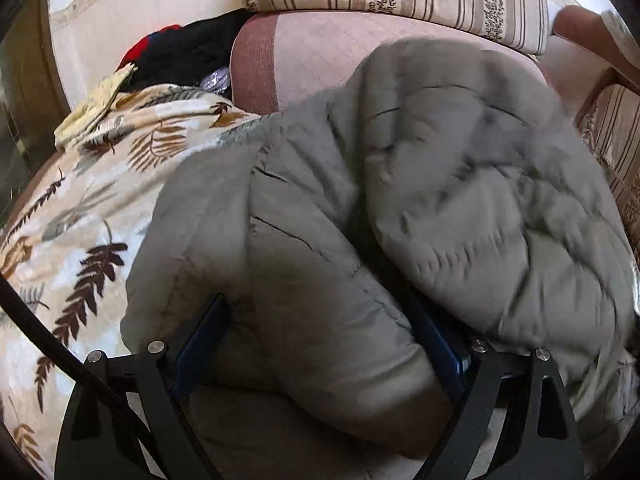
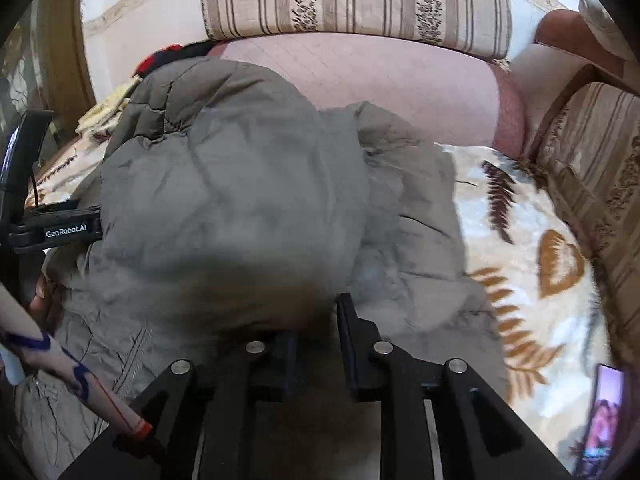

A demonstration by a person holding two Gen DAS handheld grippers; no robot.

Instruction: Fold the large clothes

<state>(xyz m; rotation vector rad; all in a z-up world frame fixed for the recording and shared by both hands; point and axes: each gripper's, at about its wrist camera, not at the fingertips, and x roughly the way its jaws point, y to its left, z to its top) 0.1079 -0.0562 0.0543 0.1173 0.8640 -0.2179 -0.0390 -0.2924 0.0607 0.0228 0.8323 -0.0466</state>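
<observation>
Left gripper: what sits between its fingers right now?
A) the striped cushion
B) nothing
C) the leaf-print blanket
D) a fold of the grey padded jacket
D: in the left wrist view a thick fold of the grey padded jacket fills the gap of the left gripper, whose fingers stand wide apart on either side of it.

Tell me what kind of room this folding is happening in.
Most likely a home living room or bedroom: a striped floral bolster cushion runs along the back, a leaf-print blanket covers the seat, and a grey padded jacket lies on it.
</observation>
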